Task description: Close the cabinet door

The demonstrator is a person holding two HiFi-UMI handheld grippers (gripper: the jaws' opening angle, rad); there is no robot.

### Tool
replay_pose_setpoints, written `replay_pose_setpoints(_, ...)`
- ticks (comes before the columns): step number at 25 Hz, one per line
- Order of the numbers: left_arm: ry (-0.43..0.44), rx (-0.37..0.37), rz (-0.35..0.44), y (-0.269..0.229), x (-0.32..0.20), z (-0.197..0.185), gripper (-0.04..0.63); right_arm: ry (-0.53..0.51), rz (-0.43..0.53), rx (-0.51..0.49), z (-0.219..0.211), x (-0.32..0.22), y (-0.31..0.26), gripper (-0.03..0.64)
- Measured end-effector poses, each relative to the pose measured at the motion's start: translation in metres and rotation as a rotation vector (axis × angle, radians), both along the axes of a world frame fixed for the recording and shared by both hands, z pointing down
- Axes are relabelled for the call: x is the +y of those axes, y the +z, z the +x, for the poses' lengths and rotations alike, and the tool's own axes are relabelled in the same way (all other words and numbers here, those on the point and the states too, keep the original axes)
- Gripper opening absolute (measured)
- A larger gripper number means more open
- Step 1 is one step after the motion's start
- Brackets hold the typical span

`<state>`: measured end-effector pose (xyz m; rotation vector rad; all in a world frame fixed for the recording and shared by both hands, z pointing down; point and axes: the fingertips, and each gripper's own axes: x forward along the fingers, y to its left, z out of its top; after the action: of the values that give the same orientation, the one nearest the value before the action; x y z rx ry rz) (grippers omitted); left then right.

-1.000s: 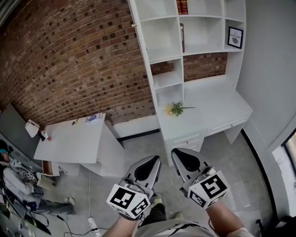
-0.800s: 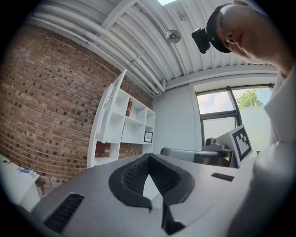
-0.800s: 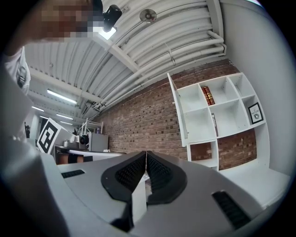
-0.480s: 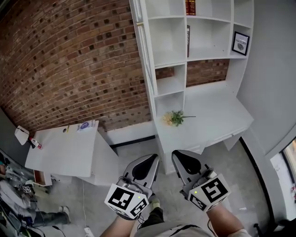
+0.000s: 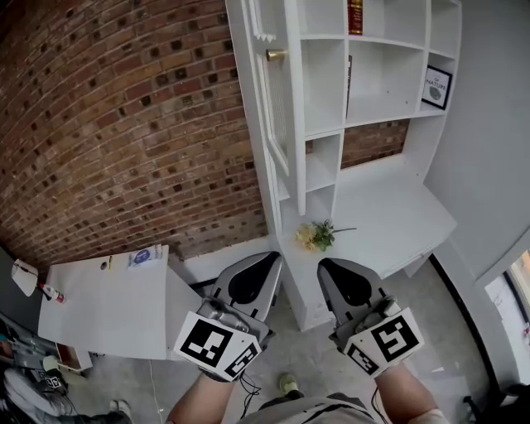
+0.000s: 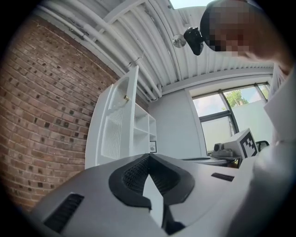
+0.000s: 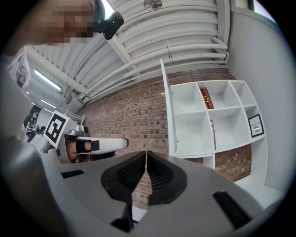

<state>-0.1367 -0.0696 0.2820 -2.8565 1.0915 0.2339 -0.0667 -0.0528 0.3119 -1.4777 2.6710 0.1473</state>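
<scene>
Nearest, we see both grippers held side by side, low in the head view. The left gripper point(image 5: 265, 265) has its jaws closed tip to tip with nothing between them, as its own view confirms point(image 6: 149, 158). The right gripper point(image 5: 330, 272) is the same, pads together and empty point(image 7: 146, 156). Each carries a marker cube with black-and-white squares, left point(image 5: 217, 348) and right point(image 5: 385, 341), and neither has any letters. Neither gripper touches the furniture.

Past them is a low white table point(image 5: 99, 306) on the left. It holds a flat printed item point(image 5: 142, 257) whose text is too small to read, and a small red-capped bottle point(image 5: 50, 291) near its far corner.

Ahead a white desk point(image 5: 389, 211) bears a small bunch of flowers point(image 5: 319, 236).

Above it, the cabinet door point(image 5: 277, 124) stands swung open, edge toward us, well apart from both grippers. Its brass knob point(image 5: 276, 55) sits near the top. The left gripper view shows its panelled face point(image 6: 118, 125).

The shelf unit point(image 5: 364, 120) behind has open compartments:
- The top one holds red books point(image 5: 355, 16) with unreadable gold print.
- The one below holds a thin dark book point(image 5: 349, 83) standing upright.
- The right one holds a framed picture point(image 5: 436, 87) whose print seems to read "NATURE".
- The others look bare.

A brick wall point(image 5: 124, 124) runs behind.
</scene>
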Motion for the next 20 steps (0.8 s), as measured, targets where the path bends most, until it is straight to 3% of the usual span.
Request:
replay_pose_setpoints(4, 0.038, -0.003, 0.095, -0.038, -0.036, -0.005, 0.011, 0.04, 0.031, -0.011, -0.008, -0.029, -0.013, 0.02)
replay_pose_setpoints(11, 0.161, 0.067, 0.206, -0.113, -0.074, 0.007, 0.012, 0.083, 0.121, 0.016, -0.011, -0.067, -0.042, 0.02)
replay_pose_setpoints(17, 0.129, 0.087, 0.341, -0.177, -0.101, 0.006, 0.019, 0.051, 0.17, 0.003, -0.007, -0.09, -0.064, 0.02)
replay_pose_setpoints(20, 0.119, 0.077, 0.399, -0.202, -0.111, 0.008, 0.061, 0.033, 0.194, -0.006, -0.003, -0.1, -0.077, 0.02)
